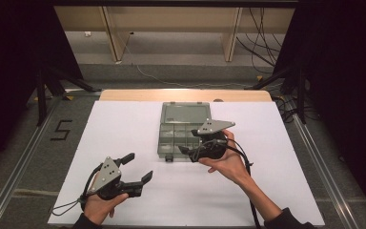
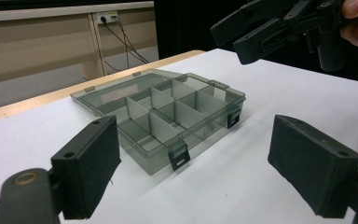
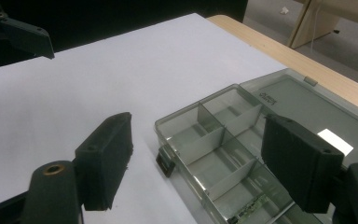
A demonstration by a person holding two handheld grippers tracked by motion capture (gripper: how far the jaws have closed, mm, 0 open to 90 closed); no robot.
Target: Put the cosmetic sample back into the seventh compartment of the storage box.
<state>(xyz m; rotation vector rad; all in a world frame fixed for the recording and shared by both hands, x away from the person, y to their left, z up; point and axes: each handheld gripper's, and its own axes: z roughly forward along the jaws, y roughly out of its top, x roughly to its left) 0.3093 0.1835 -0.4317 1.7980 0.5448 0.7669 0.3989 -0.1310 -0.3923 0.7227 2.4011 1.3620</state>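
Note:
A smoky grey compartment box [image 1: 181, 125] lies on the white table top, its lid [image 1: 186, 112] folded flat on the far side and its dividers [image 2: 175, 108] exposed. My right gripper [image 1: 187, 141] hovers open at the box's near right edge. In the right gripper view [image 3: 200, 158] one jaw is over the white sheet and the other over the compartments [image 3: 214, 140], nothing between the pads. A small greenish piece [image 3: 251, 205] lies in one cell. My left gripper [image 1: 140, 166] stands open near the front left, pointing at the box [image 2: 168, 112], which is well clear of it.
The white sheet [image 1: 124, 124] covers the table, with a wooden strip [image 1: 124, 94] along the far edge. Two black latches [image 2: 178, 156] hang on the box's front wall. Dark stands and cables [image 1: 267, 43] sit beyond the table. A "5" [image 1: 61, 130] is marked on the floor to the left.

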